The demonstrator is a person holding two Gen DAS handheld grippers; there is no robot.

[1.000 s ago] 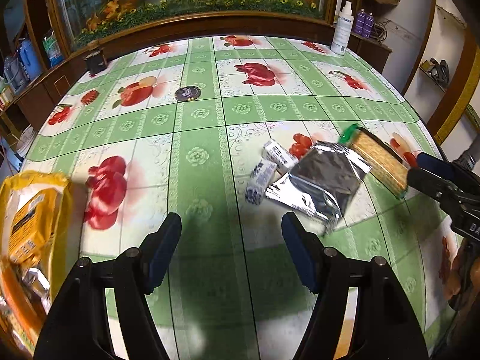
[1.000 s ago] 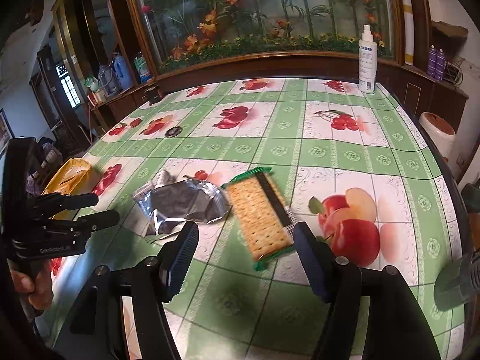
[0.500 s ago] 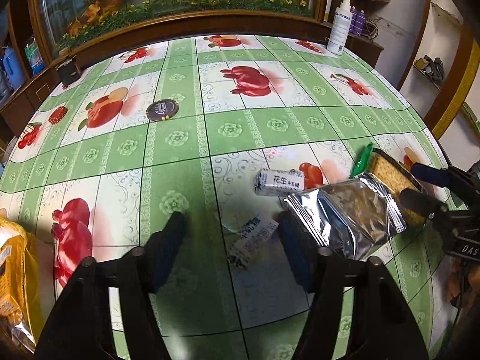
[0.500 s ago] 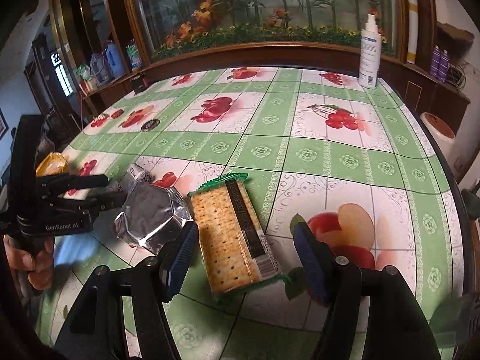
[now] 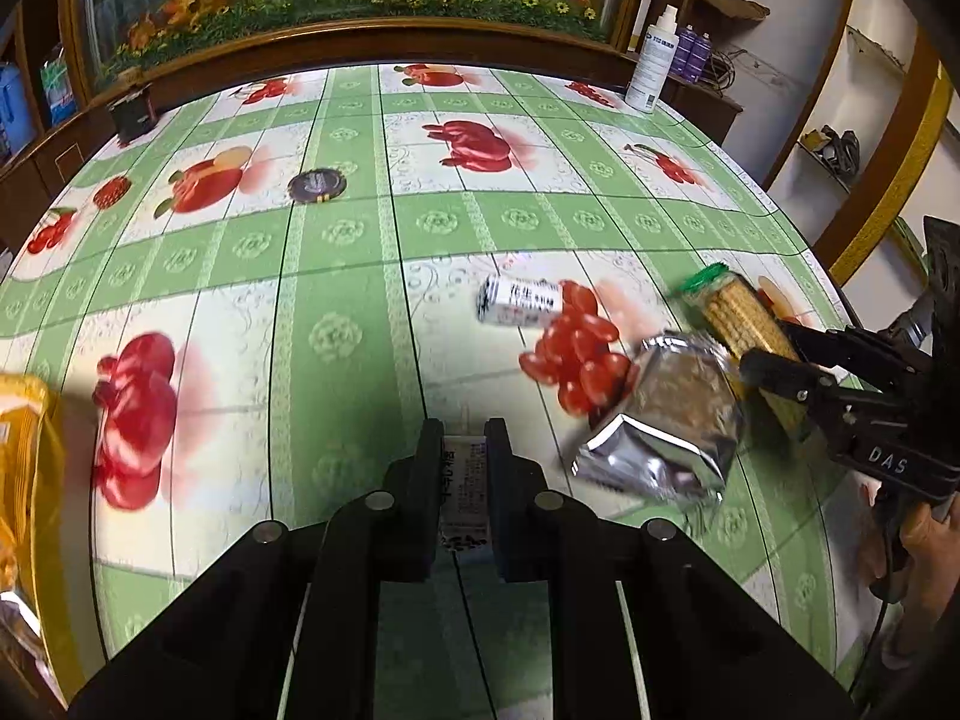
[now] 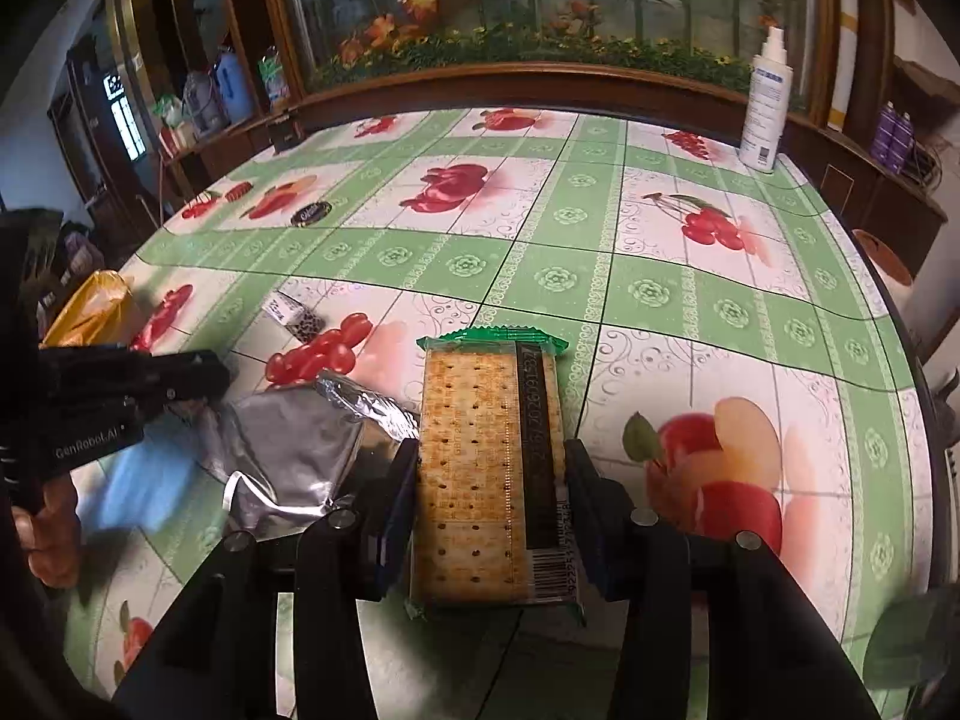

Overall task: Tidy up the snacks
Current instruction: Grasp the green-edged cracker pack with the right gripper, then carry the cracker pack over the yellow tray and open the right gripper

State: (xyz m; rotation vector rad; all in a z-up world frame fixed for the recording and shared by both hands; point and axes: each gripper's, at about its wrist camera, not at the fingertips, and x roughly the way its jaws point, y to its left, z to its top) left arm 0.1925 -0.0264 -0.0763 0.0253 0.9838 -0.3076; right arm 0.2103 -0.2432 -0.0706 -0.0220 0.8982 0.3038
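Left hand-held gripper (image 5: 462, 450): jaws clamped on a small white bar (image 5: 465, 495), at the desk's (image 5: 336, 240) near edge. Right hand-held gripper (image 6: 491, 468): jaws closing around the cracker pack (image 6: 489, 468), which lies flat between them with its green end pointing to the far edge (pads look right at its long sides, can't tell if they press yet). Foil pouch (image 6: 288, 450) touches the cracker pack's left side. Second white bar (image 5: 519, 300) lies just beyond the pouch. Yellow bag (image 5: 24, 468) at the left edge. Spray bottle (image 6: 765, 102) at the far right corner.
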